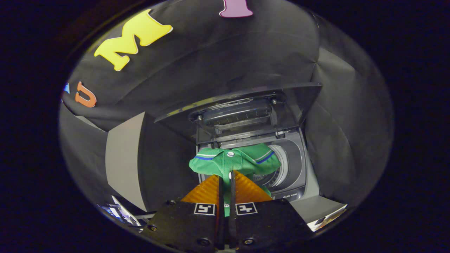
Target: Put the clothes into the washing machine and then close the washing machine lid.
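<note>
A green polo shirt (233,162) with striped collar trim and a white button hangs bunched from my gripper (226,174), whose fingers are shut on a fold of its cloth. The shirt is held above the round drum opening (281,168) of a grey top-loading washing machine (299,175) just beyond the fingers. The machine's dark see-through lid (242,105) stands raised behind the opening. The shirt covers the left part of the drum.
A grey panel (123,165) stands to the left of the machine. Black cloth walls close in behind and on both sides. Printed sheets (119,212) lie low at the left, and another sheet (327,218) lies low at the right.
</note>
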